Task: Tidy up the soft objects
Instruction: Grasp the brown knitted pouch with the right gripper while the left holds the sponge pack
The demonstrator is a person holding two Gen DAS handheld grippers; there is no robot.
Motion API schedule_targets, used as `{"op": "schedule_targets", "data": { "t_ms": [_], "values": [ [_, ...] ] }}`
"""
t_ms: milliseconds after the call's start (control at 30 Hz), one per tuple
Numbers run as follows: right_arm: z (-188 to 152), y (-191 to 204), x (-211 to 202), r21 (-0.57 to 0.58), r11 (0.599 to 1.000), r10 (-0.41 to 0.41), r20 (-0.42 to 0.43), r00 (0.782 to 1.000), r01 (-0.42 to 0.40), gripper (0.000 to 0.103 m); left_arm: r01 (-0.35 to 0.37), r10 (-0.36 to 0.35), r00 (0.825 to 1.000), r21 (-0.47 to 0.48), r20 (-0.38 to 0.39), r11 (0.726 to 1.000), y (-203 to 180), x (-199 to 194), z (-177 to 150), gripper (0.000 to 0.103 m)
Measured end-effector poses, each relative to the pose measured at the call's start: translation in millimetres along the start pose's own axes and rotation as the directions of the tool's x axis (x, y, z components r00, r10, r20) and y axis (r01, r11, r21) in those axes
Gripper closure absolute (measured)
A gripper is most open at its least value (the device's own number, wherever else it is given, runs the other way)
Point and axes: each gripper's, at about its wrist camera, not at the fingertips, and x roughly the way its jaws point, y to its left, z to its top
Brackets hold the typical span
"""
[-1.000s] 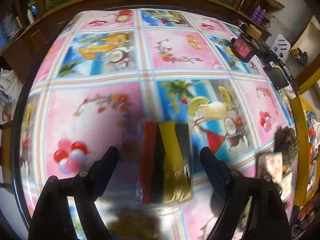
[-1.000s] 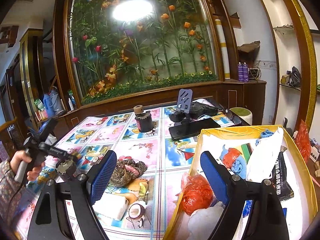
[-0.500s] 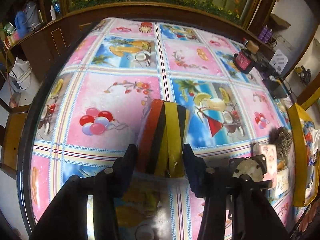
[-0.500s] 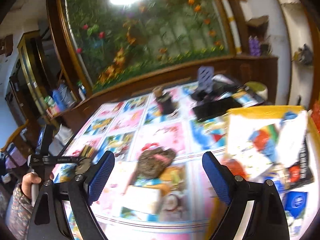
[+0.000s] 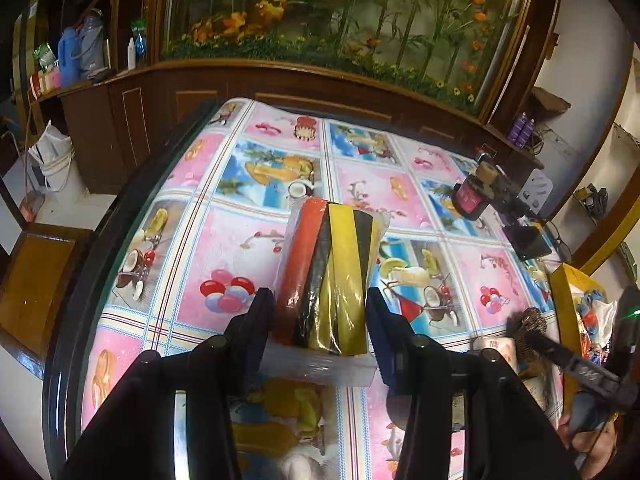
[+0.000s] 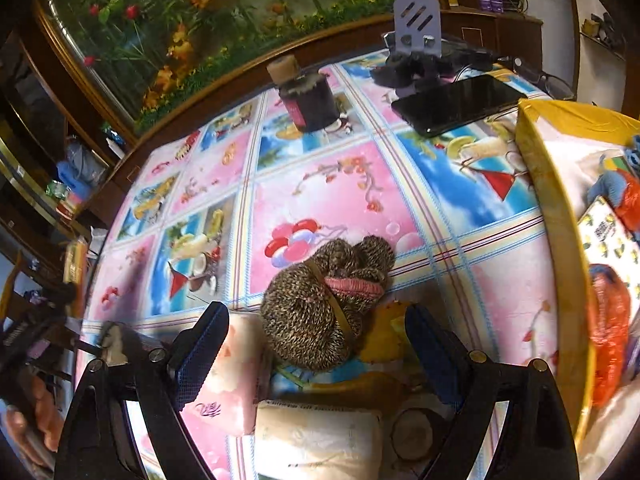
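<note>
A clear-wrapped pack of red, black and yellow striped cloths [image 5: 332, 264] hangs above the patterned tablecloth [image 5: 224, 240], tilted away from me. My left gripper [image 5: 320, 304] is shut on its near end, a pad pressing each side. In the right wrist view a brown knitted bundle with a pink band [image 6: 320, 304] lies on the cloth. My right gripper [image 6: 316, 324] stands open just over it, one finger on either side, not touching. A pink tissue pack [image 6: 228, 380] and a white one [image 6: 316, 440] lie under that gripper.
A yellow box [image 6: 552, 240] holding several soft things stands at the right. Farther back are a dark jar with a cork lid [image 6: 308, 104], a black phone [image 6: 456, 104] and a phone stand [image 6: 416, 28]. A wooden cabinet runs behind the table.
My left gripper closed on the striped pack and lifted it off the table. My right gripper swung left and down from the yellow box to over the knitted bundle.
</note>
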Motion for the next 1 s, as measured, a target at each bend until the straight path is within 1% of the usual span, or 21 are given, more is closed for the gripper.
{"op": "schedule_targets", "data": {
  "t_ms": [33,67,133,300,433,533,667,833,1000],
  "values": [
    [-2,-1,4,-0.007,1.0,-0.014,-0.001,1.0,0.014,0.026,0.003,-0.003,1.0,0.005,0.007,1.0,-2,-2,0,0.057],
    [-3,-3,4,-0.017,1.0,-0.013,0.016,1.0,0.013,0.044,0.005,-0.005,1.0,0.007,0.015,1.0,-3,-4,-1,0.057],
    [-1,-5,1,-0.027,1.0,0.004,0.035,0.999,-0.003,0.05,0.012,-0.013,0.999,0.014,0.031,1.0,-7,-7,-1,0.057],
    [-1,-13,-19,-0.039,0.995,0.092,0.109,0.99,-0.088,0.05,0.02,-0.023,0.997,0.044,0.068,0.999,-24,-14,-5,0.057],
    [0,-12,-34,-0.062,0.989,0.146,0.164,0.976,-0.137,0.05,0.016,-0.022,0.996,0.068,0.085,0.998,-39,-16,-11,0.057],
    [0,-6,-47,-0.102,0.984,0.162,0.207,0.965,-0.143,0.05,0.018,-0.024,0.996,0.072,0.089,0.997,-48,-17,-15,0.057],
    [-3,-3,-58,-0.134,0.979,0.183,0.238,0.954,-0.154,0.05,0.015,-0.023,0.993,0.068,0.112,0.998,-58,-22,-19,0.057],
    [-6,-2,-64,-0.151,0.976,0.194,0.257,0.947,-0.159,0.05,0.006,-0.017,0.989,0.073,0.148,0.997,-74,-30,-24,0.057],
    [-9,-2,-67,-0.164,0.974,0.195,0.266,0.944,-0.155,0.05,-0.008,-0.011,0.985,0.11,0.172,0.994,-91,-33,-30,0.057]
  ]
}}
